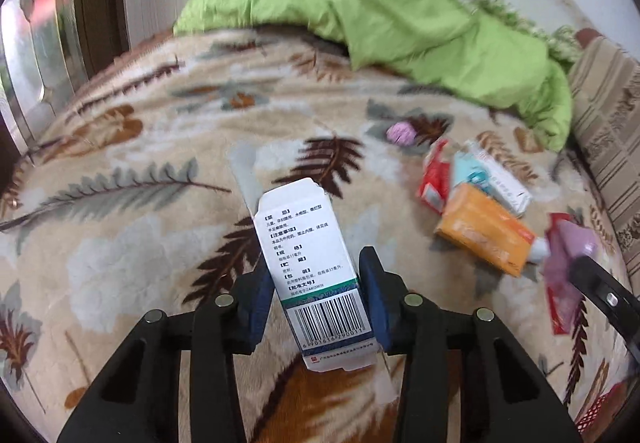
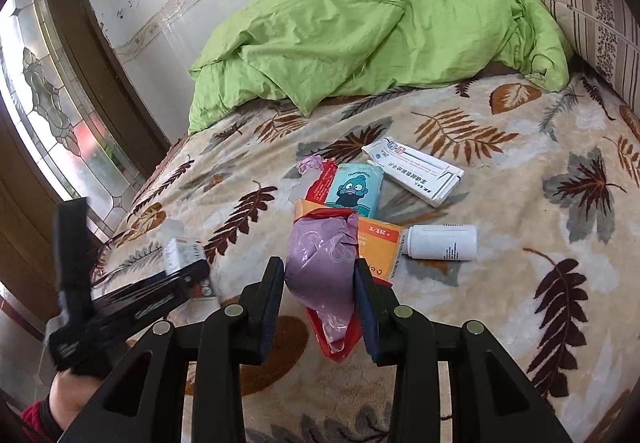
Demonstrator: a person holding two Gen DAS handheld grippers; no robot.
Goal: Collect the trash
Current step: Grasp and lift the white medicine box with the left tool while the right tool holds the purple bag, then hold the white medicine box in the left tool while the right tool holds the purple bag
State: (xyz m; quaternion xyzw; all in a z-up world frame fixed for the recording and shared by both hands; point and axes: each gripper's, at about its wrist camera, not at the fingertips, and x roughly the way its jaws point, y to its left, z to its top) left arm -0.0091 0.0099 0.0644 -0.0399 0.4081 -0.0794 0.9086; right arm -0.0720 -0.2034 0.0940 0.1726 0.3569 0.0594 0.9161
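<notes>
My left gripper (image 1: 316,279) is shut on a white medicine box (image 1: 316,267) with a barcode, held above the leaf-patterned blanket (image 1: 140,203). It also shows at the left of the right wrist view (image 2: 188,267). My right gripper (image 2: 320,283) is shut on a crumpled pink and red wrapper (image 2: 322,263), seen in the left wrist view (image 1: 568,259) too. On the blanket ahead lie an orange box (image 2: 380,243), a blue tissue pack (image 2: 356,189), a white box (image 2: 416,171), a white bottle (image 2: 442,241), a red packet (image 2: 320,183) and a pink scrap (image 1: 401,132).
A bunched green duvet (image 2: 340,43) lies at the back of the bed. A striped pillow (image 2: 592,3) stands at the right. A wooden-framed glass door (image 2: 44,95) is at the left, beyond the bed's edge.
</notes>
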